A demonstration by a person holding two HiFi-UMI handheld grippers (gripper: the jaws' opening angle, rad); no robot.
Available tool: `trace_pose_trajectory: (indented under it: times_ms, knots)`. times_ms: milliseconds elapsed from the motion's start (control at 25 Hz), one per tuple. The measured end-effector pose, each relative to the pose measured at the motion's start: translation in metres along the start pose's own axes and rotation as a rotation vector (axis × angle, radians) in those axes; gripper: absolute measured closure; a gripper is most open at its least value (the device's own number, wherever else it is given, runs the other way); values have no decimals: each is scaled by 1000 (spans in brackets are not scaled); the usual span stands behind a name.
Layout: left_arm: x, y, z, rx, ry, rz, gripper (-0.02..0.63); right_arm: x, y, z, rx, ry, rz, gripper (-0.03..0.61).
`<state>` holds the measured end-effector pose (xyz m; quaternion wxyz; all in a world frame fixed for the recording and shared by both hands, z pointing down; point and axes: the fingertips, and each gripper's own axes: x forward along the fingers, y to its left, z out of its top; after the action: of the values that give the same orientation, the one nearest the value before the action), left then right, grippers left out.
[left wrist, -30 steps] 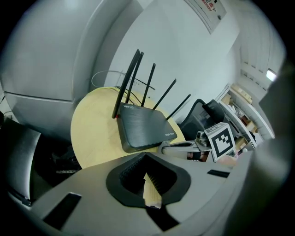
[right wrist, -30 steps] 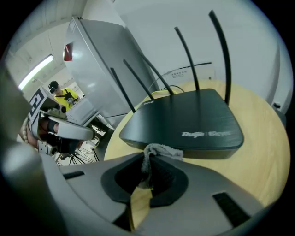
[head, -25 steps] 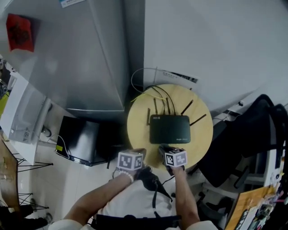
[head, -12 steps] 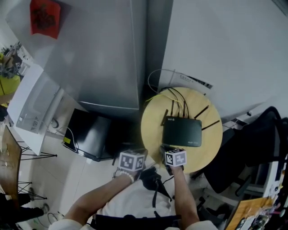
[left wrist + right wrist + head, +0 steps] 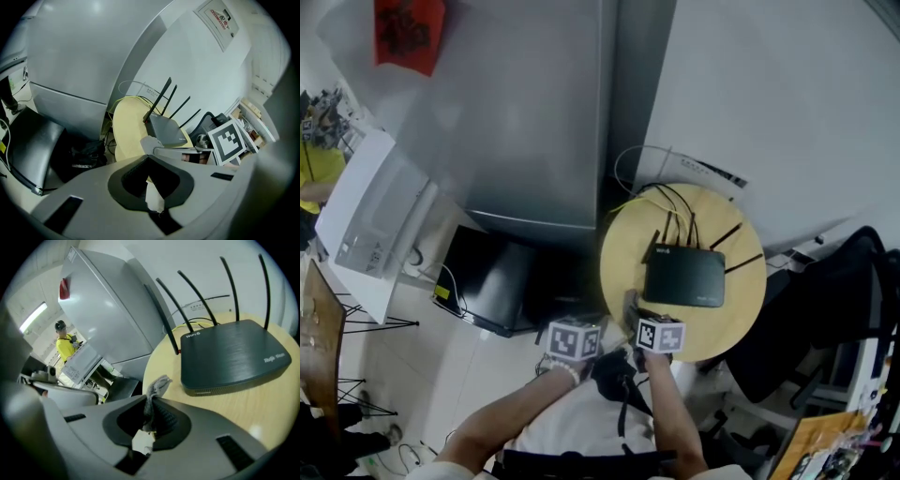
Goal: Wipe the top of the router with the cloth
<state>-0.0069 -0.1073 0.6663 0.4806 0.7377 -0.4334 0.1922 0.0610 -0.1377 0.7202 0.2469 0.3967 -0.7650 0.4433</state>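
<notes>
Right gripper view: right gripper, jaws pinching a crumpled grey cloth over the round pale wooden table, apart from the flat black four-antenna router, off its near left corner. Left gripper view: left gripper, jaws pressed together, empty.

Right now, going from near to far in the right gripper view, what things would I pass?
Cloth pinched in the right gripper → router → antennas → white wall.
</notes>
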Motion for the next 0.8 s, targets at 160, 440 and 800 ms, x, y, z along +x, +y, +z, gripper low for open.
trace_pose_trajectory:
  times_ms: [160, 440, 800]
  knots:
    - [-8, 3, -5, -13, -4, 6, 615, 8, -16, 26, 80, -52, -148, 538]
    - [-39, 38, -15, -104, -48, 78, 615, 30, -37, 59, 216, -56, -351, 538]
    - [-51, 53, -19, -107, -51, 111, 615, 28, -39, 68, 199, -110, -409, 537]
